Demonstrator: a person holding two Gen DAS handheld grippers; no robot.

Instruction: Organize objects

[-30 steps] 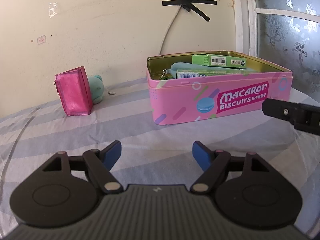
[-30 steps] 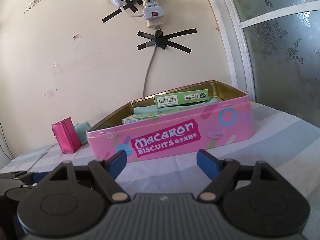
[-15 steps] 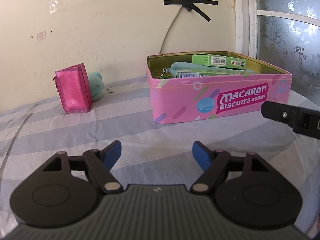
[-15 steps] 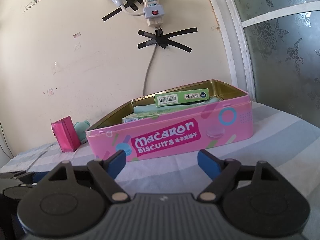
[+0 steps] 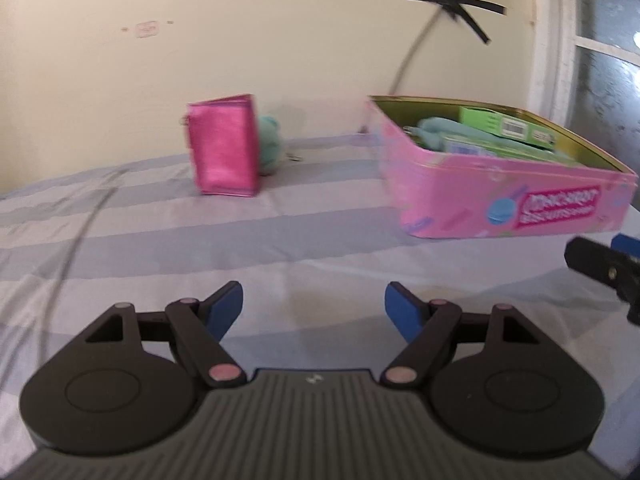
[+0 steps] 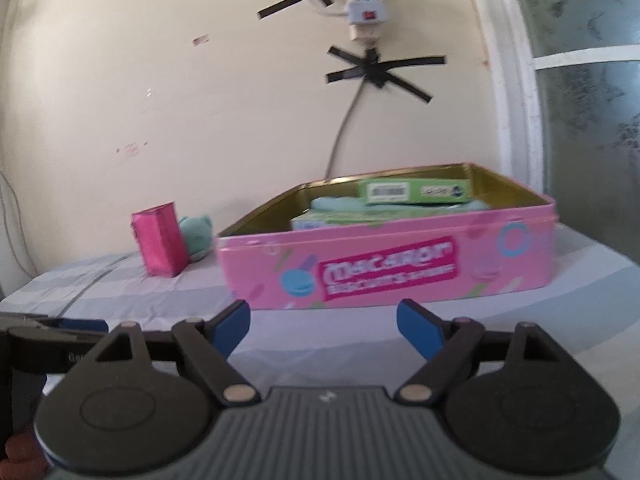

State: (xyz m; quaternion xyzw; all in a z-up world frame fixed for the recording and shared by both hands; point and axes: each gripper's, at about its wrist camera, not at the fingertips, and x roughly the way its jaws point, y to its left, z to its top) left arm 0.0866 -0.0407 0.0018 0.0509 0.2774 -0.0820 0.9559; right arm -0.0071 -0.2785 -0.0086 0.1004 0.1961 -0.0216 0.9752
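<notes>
Left wrist view shows the left tool [image 5: 313, 306] hanging over the striped bed sheet [image 5: 160, 248] with its blue pads well apart and nothing between them. The pink pouch [image 5: 224, 146] stands upright near the wall, ahead and slightly left of it, and a teal plush toy [image 5: 270, 144] is tucked just behind it, touching or nearly so. The pink biscuit tin [image 5: 500, 196] sits to the right, lid off, already holding a green box [image 5: 508, 128] and other teal and green items. From the right wrist view, the right tool [image 6: 322, 326] faces the tin's long printed side, its jaws wide, empty and widening a little more. Judging by this layout, the step in hand is a reach for one of the two things left outside the tin, most likely the pouch, by the left tool. That move calls for squaring the pads to the pouch's narrow sides and closing without tipping it onto the plush. Open sheet lies between tool and pouch; the wall close behind limits overshoot, and the tin's near corner and the other tool crowd the right side.
</notes>
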